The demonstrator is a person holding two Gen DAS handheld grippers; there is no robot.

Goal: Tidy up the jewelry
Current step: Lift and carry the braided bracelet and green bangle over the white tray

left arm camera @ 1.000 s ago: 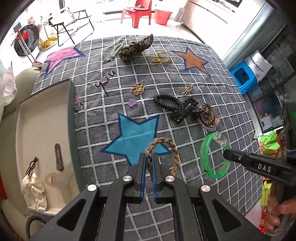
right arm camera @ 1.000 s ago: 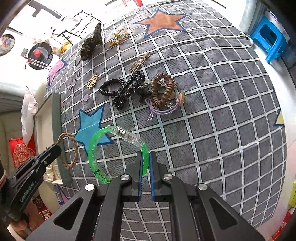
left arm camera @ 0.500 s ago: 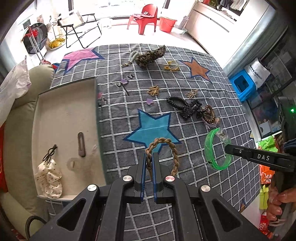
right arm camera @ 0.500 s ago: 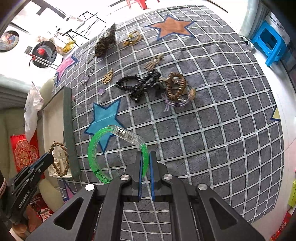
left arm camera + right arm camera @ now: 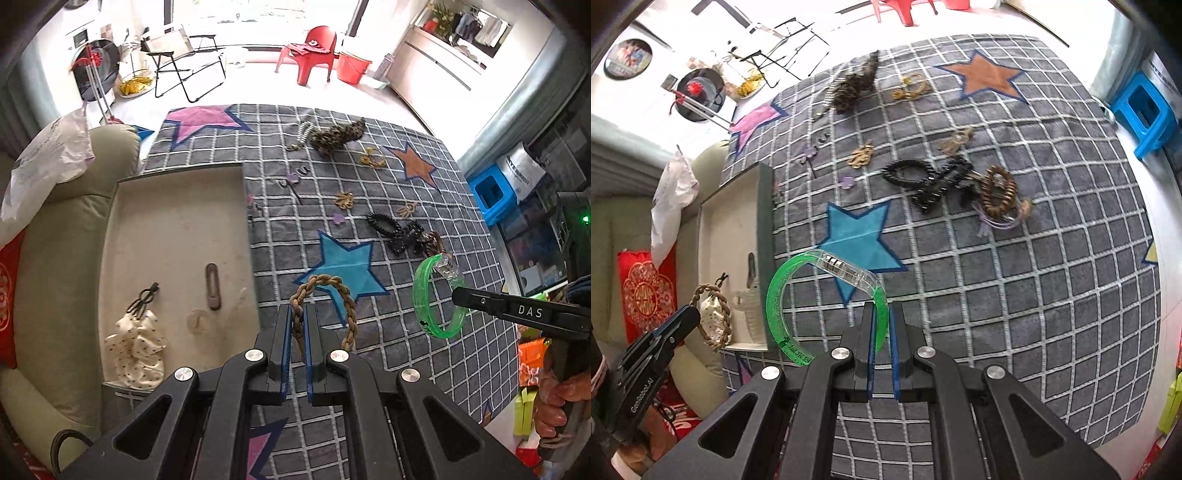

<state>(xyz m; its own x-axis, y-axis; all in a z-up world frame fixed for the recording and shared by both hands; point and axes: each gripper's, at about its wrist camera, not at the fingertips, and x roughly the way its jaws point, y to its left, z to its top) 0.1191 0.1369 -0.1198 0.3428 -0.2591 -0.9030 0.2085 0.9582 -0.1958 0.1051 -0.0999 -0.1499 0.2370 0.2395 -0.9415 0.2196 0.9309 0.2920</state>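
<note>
The left gripper [image 5: 297,321] is clamped on a braided rope bracelet [image 5: 334,295], held in the air just beside the open tray [image 5: 177,221]; its lower loop is hidden behind the jaws. The right gripper [image 5: 881,325] pinches a green bangle [image 5: 779,295], also lifted, near the tray's right edge; the print on the bangle is too small to read. Inside the tray lie a dotted scrunchie [image 5: 135,343], a dark clip [image 5: 213,286] and a faint clear piece, hard to make out.
</note>
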